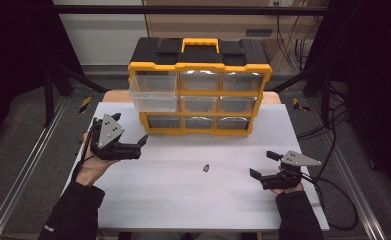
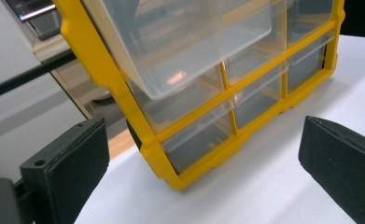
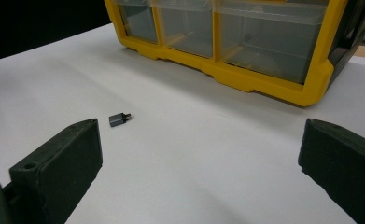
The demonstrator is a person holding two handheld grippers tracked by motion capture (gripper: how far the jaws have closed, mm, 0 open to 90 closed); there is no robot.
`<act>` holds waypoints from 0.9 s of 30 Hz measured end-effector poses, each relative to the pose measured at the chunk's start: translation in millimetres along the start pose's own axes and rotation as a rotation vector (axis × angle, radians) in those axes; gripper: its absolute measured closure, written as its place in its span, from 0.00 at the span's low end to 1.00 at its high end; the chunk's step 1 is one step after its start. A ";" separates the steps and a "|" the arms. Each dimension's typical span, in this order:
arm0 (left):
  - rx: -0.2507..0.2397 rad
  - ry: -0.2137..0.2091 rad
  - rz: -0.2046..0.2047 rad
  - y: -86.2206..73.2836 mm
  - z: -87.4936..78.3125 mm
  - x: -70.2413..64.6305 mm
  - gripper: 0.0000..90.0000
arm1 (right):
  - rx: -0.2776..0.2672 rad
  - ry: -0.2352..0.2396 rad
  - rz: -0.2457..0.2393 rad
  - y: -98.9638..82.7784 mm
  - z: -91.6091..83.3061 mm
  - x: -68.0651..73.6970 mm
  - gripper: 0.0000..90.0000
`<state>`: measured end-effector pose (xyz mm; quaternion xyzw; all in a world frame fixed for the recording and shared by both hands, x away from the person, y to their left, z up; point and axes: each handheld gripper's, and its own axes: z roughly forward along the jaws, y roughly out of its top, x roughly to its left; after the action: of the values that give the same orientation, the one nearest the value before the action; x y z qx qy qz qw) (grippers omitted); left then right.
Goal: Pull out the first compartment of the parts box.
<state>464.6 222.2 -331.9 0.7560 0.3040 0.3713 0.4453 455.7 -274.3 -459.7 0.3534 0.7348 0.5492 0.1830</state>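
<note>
You are holding the right tool (image 1: 263, 165) with its jaws standing wide apart, empty, hovering near the bench's (image 1: 183, 190) right edge toward the front. The small dark adapter (image 1: 206, 167) is lying flat on the bare white surface around the bench's middle, well apart from that tool; in the right gripper view the adapter (image 3: 119, 119) is sitting ahead of the left jaw, a boxy grey metal body with a short plug at one end. You are keeping the left tool (image 1: 140, 146) spread open too, near the left edge, pointing at the yellow-framed organizer (image 1: 200, 66) at the back edge. Its top-left clear plastic drawer (image 1: 153, 92) is jutting out, glossy and translucent.
</note>
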 end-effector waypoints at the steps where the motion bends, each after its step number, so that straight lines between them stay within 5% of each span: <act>1: 0.002 -0.003 -0.011 -2.9 0.6 -0.2 0.01 | 0.000 0.000 0.000 0.0 0.0 0.0 0.00; 15: 0.022 -0.027 -0.109 -40.2 12.8 -5.6 0.01 | 0.004 -0.001 0.002 -0.2 0.3 0.2 0.00; 27: 0.049 -0.045 -0.126 -56.2 21.2 -15.1 0.01 | 0.000 0.000 0.001 0.0 -0.1 0.0 0.00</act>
<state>466.9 224.3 -393.7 0.7541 0.3498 0.3178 0.4561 455.6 -274.3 -459.7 0.3538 0.7346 0.5494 0.1825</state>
